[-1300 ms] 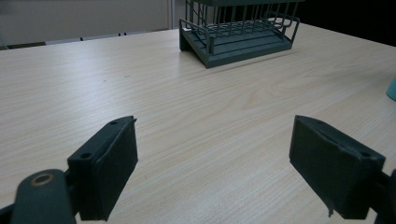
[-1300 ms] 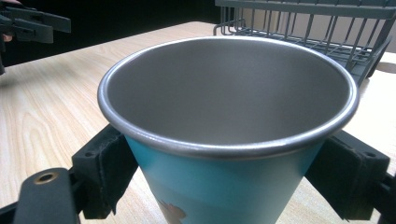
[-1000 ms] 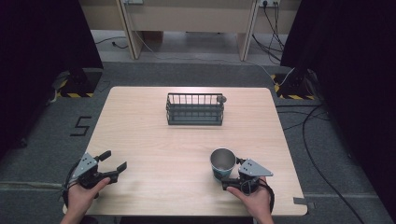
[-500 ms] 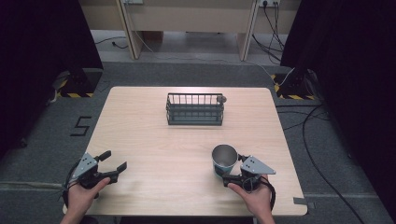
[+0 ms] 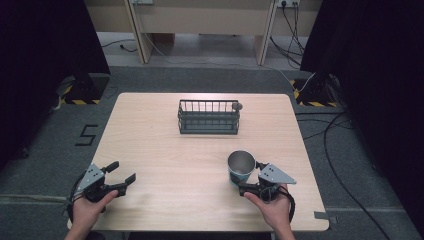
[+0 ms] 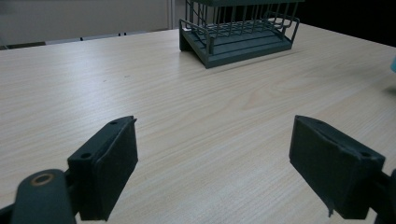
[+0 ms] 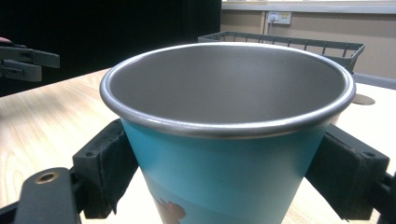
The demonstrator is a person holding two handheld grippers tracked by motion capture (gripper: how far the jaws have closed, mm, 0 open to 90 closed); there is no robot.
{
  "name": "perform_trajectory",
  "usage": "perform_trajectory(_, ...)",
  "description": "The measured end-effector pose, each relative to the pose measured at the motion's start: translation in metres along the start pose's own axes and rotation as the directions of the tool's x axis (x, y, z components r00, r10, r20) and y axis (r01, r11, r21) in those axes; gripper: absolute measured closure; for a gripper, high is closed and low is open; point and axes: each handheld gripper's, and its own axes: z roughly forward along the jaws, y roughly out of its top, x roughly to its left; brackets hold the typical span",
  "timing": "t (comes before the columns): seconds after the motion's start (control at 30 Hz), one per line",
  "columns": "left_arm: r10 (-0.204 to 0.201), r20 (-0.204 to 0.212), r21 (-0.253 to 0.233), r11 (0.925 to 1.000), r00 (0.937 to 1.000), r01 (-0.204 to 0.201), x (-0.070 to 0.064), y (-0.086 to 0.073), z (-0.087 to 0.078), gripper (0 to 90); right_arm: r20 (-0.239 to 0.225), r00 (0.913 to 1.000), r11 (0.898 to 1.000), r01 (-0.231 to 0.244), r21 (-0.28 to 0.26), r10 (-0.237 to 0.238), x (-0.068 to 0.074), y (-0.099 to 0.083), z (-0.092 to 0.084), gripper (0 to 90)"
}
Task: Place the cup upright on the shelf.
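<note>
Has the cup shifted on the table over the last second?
No. The cup sits at the same spot relative to the wire basket, between the right tool's jaws.

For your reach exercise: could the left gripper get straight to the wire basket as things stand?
Probably yes. The left gripper is open and holds nothing, and bare table lies between it and the wire basket; the cup stands off to the side.

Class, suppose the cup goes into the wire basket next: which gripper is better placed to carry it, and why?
The right gripper: its jaws already flank the teal cup, which stands upright near the table's front. The left gripper hangs open at the front left corner, far from the cup and no nearer the wire basket.
</note>
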Motion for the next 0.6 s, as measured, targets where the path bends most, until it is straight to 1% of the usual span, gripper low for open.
perform_trajectory(0.3,0.000,0.000,0.001,1.0000,1.0000,0.000,0.000,0.000,0.000,14.8,-0.001,1.0000,1.000,0.002,-0.001,-0.002,0.000,0.004,0.004,16.5)
perform_trajectory(0.6,0.000,0.001,0.001,1.0000,1.0000,0.000,0.000,0.000,0.000,14.8,0.001,1.0000,1.000,0.004,-0.021,-0.004,-0.003,0.012,0.009,16.5)
